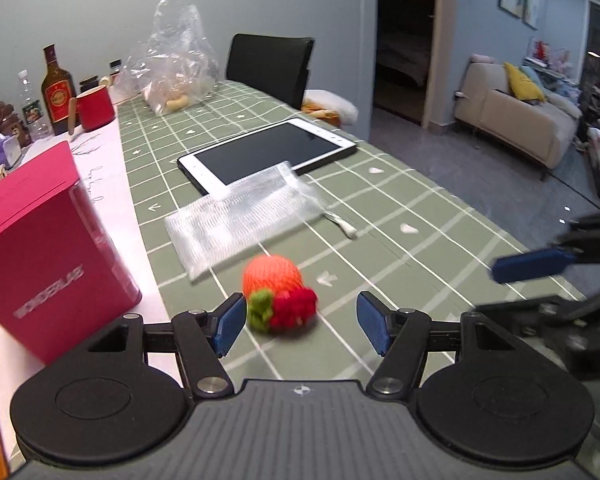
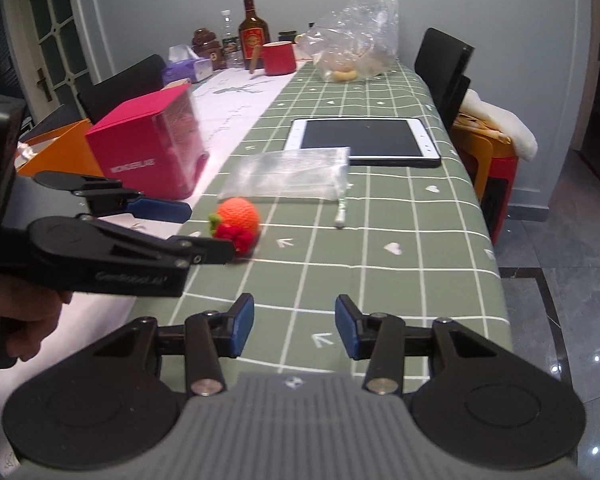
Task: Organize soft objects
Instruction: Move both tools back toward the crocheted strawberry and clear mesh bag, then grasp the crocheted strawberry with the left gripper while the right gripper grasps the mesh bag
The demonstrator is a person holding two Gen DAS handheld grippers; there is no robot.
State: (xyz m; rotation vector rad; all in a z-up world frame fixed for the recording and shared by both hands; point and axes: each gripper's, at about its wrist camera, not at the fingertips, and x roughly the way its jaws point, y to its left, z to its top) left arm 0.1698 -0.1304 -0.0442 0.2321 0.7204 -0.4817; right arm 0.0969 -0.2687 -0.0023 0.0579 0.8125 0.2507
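Note:
An orange knitted ball with a green and red knitted top (image 1: 278,294) lies on the green checked tablecloth (image 1: 380,240), just ahead of my open, empty left gripper (image 1: 302,322). A clear mesh pouch (image 1: 240,224) lies flat beyond it, its drawstring end (image 1: 346,230) to the right. In the right wrist view the ball (image 2: 236,222) sits at the tip of the left gripper (image 2: 204,232), with the pouch (image 2: 288,178) behind. My right gripper (image 2: 295,330) is open and empty, nearer the table's front edge; it shows at the right edge of the left wrist view (image 1: 532,284).
A white tablet (image 1: 268,152) lies behind the pouch. A pink box (image 1: 40,248) stands at the left, an orange box (image 2: 64,152) beside it. A red mug (image 1: 96,108), bottles (image 1: 58,88), a plastic bag (image 1: 176,64) and chairs (image 1: 270,66) are at the far end.

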